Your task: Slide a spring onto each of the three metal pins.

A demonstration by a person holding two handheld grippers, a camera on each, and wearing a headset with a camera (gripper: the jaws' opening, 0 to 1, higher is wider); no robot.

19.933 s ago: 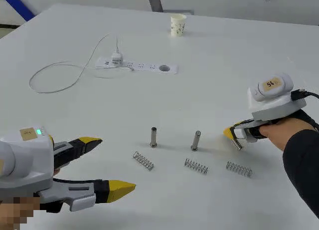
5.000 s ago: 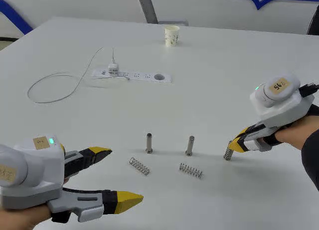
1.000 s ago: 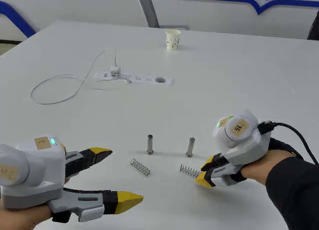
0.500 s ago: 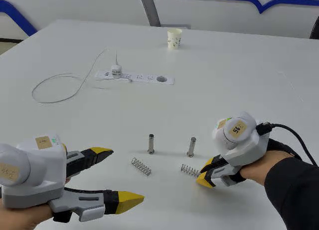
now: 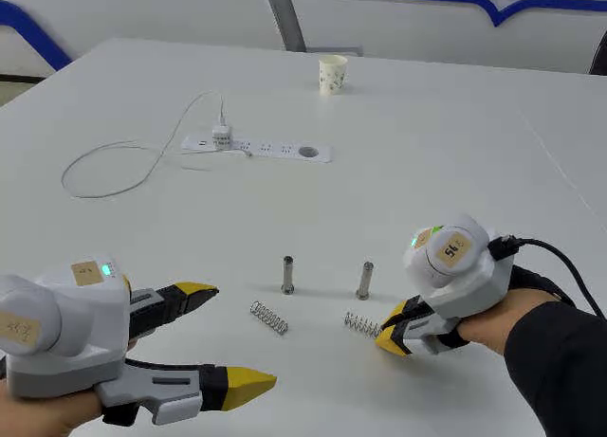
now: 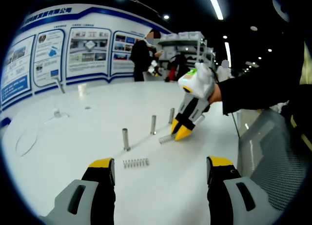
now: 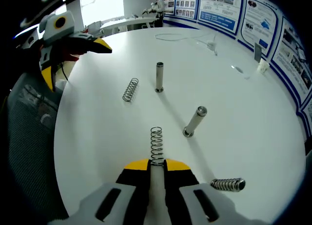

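Down at seven o'clock of the table [image 5: 427,124], the left gripper [image 5: 247,334] hovers with its jaws spread wide and nothing between them. It looks parked, ready to steady a pin if one wobbles. Ahead of it the left spring [image 5: 268,316] lies flat on the table, loose, at about seven o'clock of the left pin [image 5: 287,274], which stands upright and bare. Next along, the middle pin [image 5: 364,280] is upright and bare too. At six o'clock of it lies the middle spring [image 5: 359,323], and here's the action: the right gripper [image 5: 387,337] comes in low from four o'clock. Its jaws are pinched narrow on the spring's near end, so I judge this a pickup by the tip, leaving the far coil free to drop over a pin. In the right gripper view, at four o'clock of the jaws, the third spring [image 7: 228,184] already sleeves the right pin [image 6: 171,112]. The count: three pins, three springs, with one spring seated, one gripped and one waiting. Far off at twelve o'clock sit one paper cup [image 5: 331,74] and one power strip [image 5: 256,148] with one cable [image 5: 114,162].
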